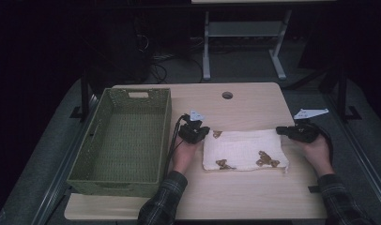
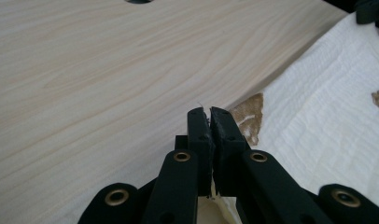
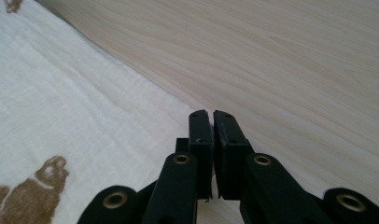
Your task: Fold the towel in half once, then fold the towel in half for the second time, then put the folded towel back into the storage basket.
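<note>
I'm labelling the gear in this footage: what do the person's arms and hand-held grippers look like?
Both hand-held grippers, left and right, are black with two flat jaws, brass-coloured rivets and a grey three-cornered plate on top. A black cable trails off. Sleeves are dark plaid.

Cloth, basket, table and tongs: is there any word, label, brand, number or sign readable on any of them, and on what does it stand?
No readable text in any view.
Cloth: brown animal-like prints, no lettering.
Woven basket: no tag or label visible.
Table: bare wood grain, no markings.
Left tongs and right tongs: plain black with brass rivets, no brand or number visible.
</note>
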`<state>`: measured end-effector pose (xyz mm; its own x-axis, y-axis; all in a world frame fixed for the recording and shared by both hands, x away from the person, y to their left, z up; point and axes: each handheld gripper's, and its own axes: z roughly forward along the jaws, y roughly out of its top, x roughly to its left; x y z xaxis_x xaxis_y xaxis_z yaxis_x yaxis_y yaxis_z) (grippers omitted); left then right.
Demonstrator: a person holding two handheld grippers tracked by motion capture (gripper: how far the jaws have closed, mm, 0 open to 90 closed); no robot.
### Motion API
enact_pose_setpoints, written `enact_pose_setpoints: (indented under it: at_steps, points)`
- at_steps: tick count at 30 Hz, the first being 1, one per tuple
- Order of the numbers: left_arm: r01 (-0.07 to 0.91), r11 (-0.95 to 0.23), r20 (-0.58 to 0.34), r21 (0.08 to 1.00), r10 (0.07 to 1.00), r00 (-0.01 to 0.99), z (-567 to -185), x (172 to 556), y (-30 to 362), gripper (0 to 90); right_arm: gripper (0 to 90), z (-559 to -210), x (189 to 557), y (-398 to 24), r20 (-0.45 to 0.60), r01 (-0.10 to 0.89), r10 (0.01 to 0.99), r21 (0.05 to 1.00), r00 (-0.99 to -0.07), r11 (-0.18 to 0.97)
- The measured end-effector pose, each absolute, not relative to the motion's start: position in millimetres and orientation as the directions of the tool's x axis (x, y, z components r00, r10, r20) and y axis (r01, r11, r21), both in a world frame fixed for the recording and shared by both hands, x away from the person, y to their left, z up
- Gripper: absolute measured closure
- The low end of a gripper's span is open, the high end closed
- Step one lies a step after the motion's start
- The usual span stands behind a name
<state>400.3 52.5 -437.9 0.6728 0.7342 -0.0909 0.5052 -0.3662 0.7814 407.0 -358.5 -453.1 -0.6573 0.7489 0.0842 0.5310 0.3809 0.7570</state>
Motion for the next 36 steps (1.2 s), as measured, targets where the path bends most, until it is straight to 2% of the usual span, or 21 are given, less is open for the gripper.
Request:
enact_pose_setpoints:
  at_steps: [12, 21, 36]
  points:
    - [0.465, -0.354, -0.084, 0.811, 0.718, 0.692, -423.0, 379.1, 57.6, 87.1, 86.1, -442.5, 388.7, -364.8, 0.106, 0.504, 0.728, 0.789, -0.677, 0.353]
    - [0.437, -0.396, -0.055, 0.807, 0.688, 0.723, -416.6, 359.4, 60.3, 87.1, 86.0, -437.6, 370.7, -368.5, 0.119, 0.491, 0.709, 0.799, -0.695, 0.347]
    - [0.424, -0.432, -0.036, 0.796, 0.665, 0.746, -420.8, 339.3, 61.8, 87.0, 86.0, -441.1, 349.5, -367.1, 0.12, 0.495, 0.692, 0.785, -0.712, 0.373]
